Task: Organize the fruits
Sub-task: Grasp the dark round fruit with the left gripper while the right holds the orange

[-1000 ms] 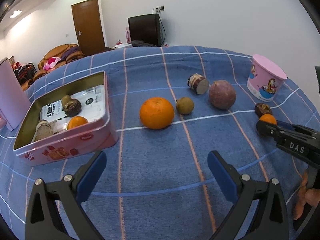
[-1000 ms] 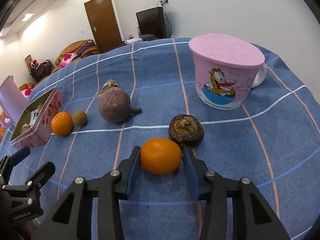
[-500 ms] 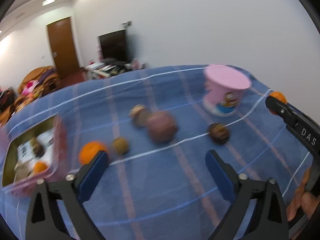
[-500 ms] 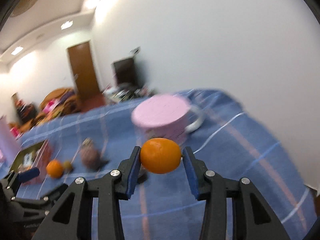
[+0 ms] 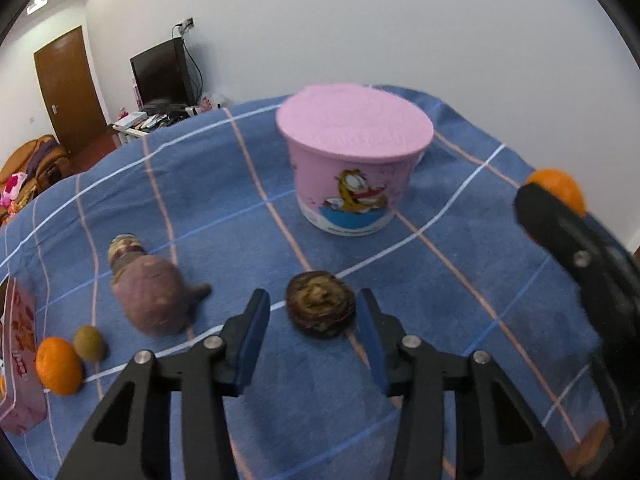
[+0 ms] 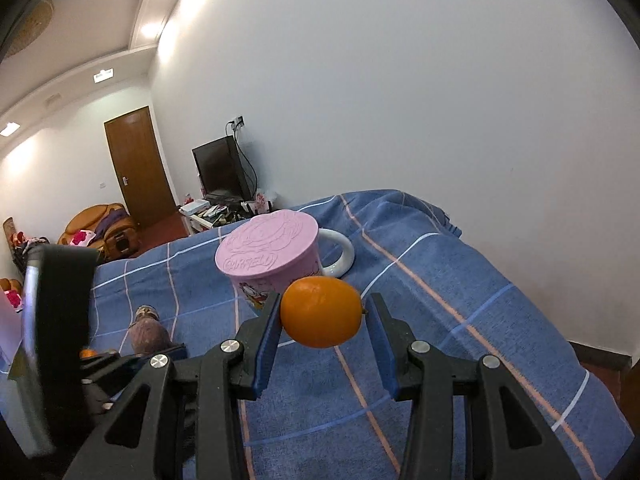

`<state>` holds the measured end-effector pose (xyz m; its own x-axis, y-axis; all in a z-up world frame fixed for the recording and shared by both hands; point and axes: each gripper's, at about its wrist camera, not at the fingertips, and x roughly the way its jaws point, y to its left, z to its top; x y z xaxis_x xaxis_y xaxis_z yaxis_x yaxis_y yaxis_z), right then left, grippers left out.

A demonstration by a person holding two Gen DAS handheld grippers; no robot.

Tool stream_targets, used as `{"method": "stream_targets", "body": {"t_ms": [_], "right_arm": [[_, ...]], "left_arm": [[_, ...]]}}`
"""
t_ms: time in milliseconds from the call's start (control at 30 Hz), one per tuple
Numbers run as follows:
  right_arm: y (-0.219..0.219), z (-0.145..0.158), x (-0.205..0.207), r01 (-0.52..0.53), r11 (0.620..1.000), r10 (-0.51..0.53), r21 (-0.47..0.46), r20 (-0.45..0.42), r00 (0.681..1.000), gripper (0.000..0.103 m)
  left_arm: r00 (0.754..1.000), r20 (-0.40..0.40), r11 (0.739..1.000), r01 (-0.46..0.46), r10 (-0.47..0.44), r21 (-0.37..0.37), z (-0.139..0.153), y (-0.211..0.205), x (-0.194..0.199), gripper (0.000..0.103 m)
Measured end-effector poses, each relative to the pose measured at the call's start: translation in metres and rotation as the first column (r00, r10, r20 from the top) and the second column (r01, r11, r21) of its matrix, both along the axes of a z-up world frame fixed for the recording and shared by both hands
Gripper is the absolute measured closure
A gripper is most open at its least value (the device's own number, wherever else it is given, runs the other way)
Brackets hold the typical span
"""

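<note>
Counting what's on the blue plaid cloth [image 5: 460, 264] over the bench, with the pink Garfield mug [image 5: 354, 168] as the reference: one mug with its lid on, one dark brown round fruit [image 5: 321, 305] just in front of it, one big purple-brown fruit [image 5: 154, 300] well off to its left with one smaller brown piece [image 5: 125, 249] touching behind it, then one green-brown kiwi-looking fruit [image 5: 90, 343] and one orange [image 5: 59, 366] further left, next to the corner of the pink tin [image 5: 20, 360]. Plus one small orange citrus [image 6: 320, 312] up in the air.

The left gripper [image 5: 314, 324] has just been closing down to a narrow gap. The dark fruit sits between the blue pads [image 5: 253, 340], but there's daylight on both sides, so no grip.

The right gripper [image 6: 322, 334] is clamped on the small citrus, held off the cloth in front of the mug and a bit right of it. It's oval, with its long axis running sideways from pad to pad. A tiny stem nub points right.
</note>
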<state>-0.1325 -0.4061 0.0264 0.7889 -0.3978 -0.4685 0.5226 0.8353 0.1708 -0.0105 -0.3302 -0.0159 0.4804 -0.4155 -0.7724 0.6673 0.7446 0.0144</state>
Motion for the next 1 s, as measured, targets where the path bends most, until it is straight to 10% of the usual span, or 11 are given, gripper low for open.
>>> {"method": "stream_targets", "body": {"t_ms": [433, 1000], "right_arm": [[0.001, 0.0, -0.001, 0.008, 1.0, -0.008, 0.004, -0.01, 1.0, 0.058], [0.025, -0.004, 0.012, -0.028, 0.99, 0.021, -0.137, -0.048, 0.999, 0.058]], "left_arm": [[1.0, -0.015, 1.0, -0.017, 0.018, 0.019, -0.013, -0.02, 0.001, 0.061], [0.987, 0.117, 0.992, -0.102, 0.11, -0.076, 0.019, 0.07, -0.021, 0.061]]}}
